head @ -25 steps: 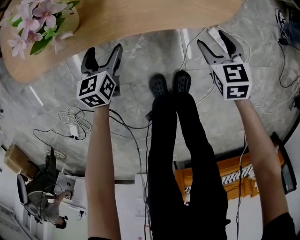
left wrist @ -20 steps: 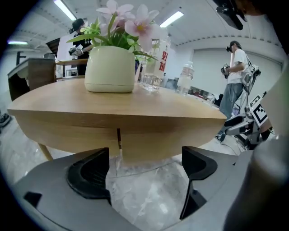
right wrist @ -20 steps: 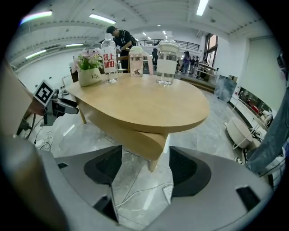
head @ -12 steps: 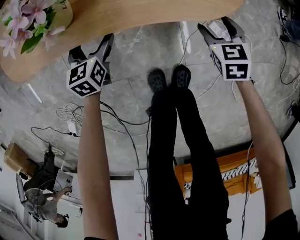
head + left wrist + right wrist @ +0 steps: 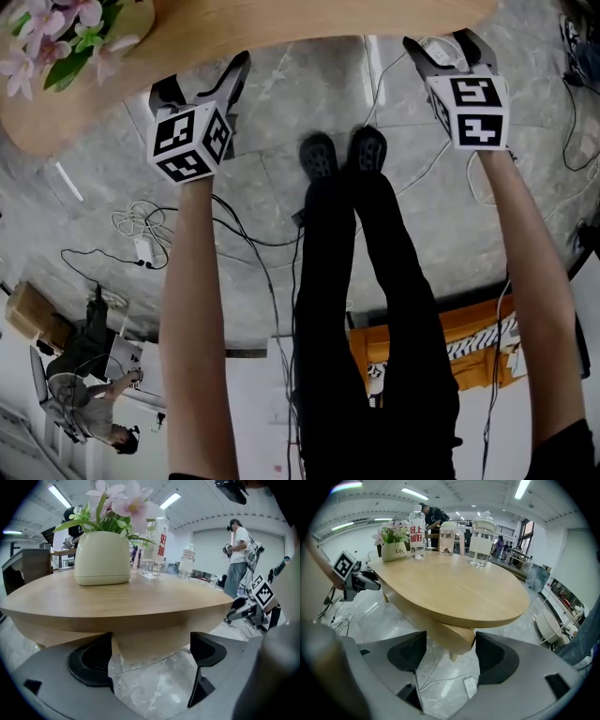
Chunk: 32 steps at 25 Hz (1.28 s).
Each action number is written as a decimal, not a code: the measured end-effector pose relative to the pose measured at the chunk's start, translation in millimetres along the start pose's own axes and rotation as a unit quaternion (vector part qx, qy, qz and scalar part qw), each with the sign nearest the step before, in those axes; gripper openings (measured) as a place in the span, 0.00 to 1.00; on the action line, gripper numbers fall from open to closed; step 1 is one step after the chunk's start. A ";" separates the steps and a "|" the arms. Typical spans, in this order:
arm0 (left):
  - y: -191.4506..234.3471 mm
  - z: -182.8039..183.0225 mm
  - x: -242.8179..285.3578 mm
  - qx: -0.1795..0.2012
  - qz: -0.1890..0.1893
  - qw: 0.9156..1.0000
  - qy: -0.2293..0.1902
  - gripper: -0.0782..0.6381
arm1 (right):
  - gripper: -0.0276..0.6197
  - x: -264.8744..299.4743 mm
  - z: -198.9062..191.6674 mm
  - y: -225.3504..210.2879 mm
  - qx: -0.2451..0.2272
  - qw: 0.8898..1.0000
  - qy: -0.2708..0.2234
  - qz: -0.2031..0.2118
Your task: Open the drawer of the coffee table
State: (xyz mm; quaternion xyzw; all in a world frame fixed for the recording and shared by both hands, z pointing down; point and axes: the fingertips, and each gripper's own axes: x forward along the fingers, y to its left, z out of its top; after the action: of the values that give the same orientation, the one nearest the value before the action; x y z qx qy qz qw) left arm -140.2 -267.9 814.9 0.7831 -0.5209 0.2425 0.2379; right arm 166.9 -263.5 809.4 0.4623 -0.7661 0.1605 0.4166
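The coffee table is a pale wooden oval, across the top of the head view. Under its top hangs the wooden drawer body, seen beyond the jaws in the right gripper view and as a block under the rim in the left gripper view. My left gripper is at the table's near edge, open, with the block's corner framed between its jaws and no pad pressing on it. My right gripper is at the edge further right, open, with nothing between its fingers.
A cream pot of pink flowers, bottles and a glass jar stand on the table. A white power strip and cables lie on the grey floor. The person's shoes are between the arms. Another person stands behind.
The right gripper has come a little closer to the table edge and lower. The left gripper has rolled slightly and stays by the edge.
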 end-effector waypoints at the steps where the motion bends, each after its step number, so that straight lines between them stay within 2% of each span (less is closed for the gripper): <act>1: -0.4 0.3 0.2 -0.001 0.000 1.000 0.000 0.82 | 0.47 0.3 1.5 -0.7 -0.001 1.000 -0.001 -0.001; 10: -5.4 1.2 2.8 -0.018 -0.005 1.000 -0.003 0.82 | 0.47 2.4 6.9 -0.3 0.001 1.000 -0.003 -0.007; 14: -5.9 4.3 4.6 -0.036 -0.001 0.999 -0.006 0.82 | 0.47 2.3 8.0 -1.0 0.008 1.000 -0.003 -0.005; 32: -15.5 -9.6 -9.8 -0.050 0.008 0.998 0.020 0.82 | 0.47 -11.7 -5.4 5.6 0.022 1.000 0.013 0.000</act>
State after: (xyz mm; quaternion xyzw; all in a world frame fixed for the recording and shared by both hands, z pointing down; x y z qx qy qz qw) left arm -130.3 -249.6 814.3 0.7607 -0.5338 0.2339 0.2857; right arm 167.5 -250.5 804.2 0.4692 -0.7567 0.1836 0.4166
